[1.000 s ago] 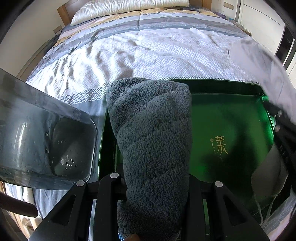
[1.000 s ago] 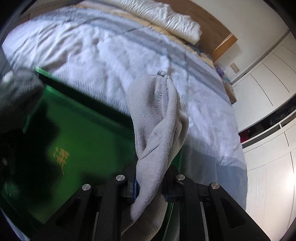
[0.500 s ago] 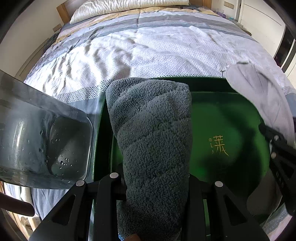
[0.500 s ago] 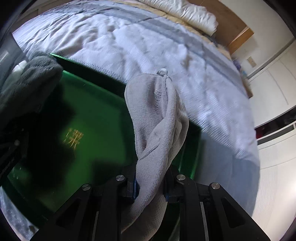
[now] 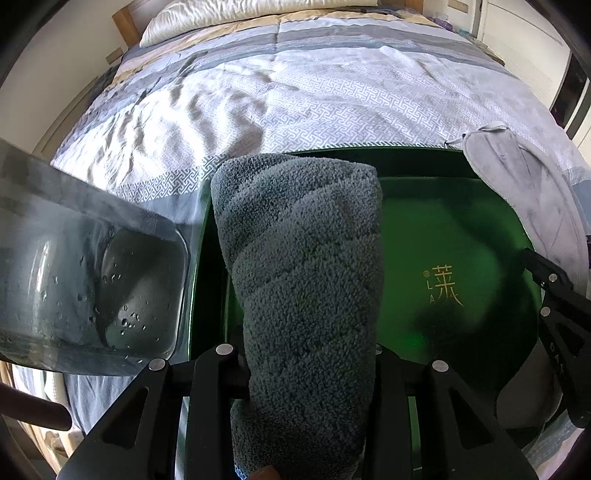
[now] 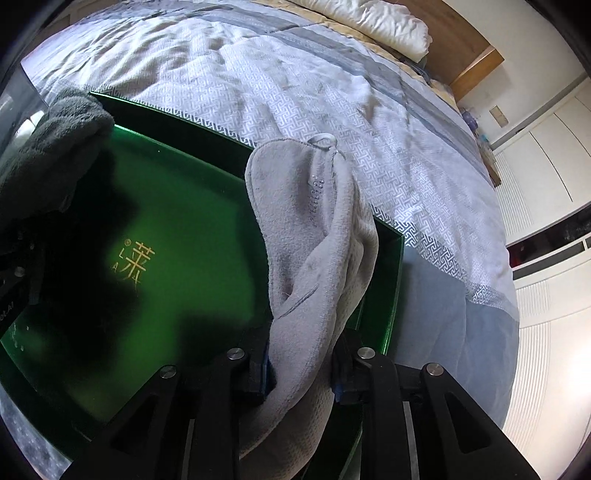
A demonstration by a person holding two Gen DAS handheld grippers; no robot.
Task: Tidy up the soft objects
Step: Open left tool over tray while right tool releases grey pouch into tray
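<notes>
My left gripper (image 5: pixel 308 373) is shut on a rolled dark grey fluffy towel (image 5: pixel 303 266) and holds it over the left part of a green box (image 5: pixel 454 221) with a gold character on its floor. My right gripper (image 6: pixel 301 365) is shut on a light grey soft cloth (image 6: pixel 310 236) with a small loop at its tip, held over the right side of the green box (image 6: pixel 192 258). The cloth also shows at the right of the left wrist view (image 5: pixel 524 192), and the towel shows at the left of the right wrist view (image 6: pixel 55 136).
The box lies on a bed with a patterned white and grey quilt (image 5: pixel 295 92). A clear plastic container (image 5: pixel 85 280) stands left of the box. A pillow (image 6: pixel 384 22) and wooden headboard are at the far end. White wardrobes (image 6: pixel 546 177) stand at the right.
The right gripper with the light grey cloth has moved in over the green box's right side. The left gripper and the towel have stayed almost still.
</notes>
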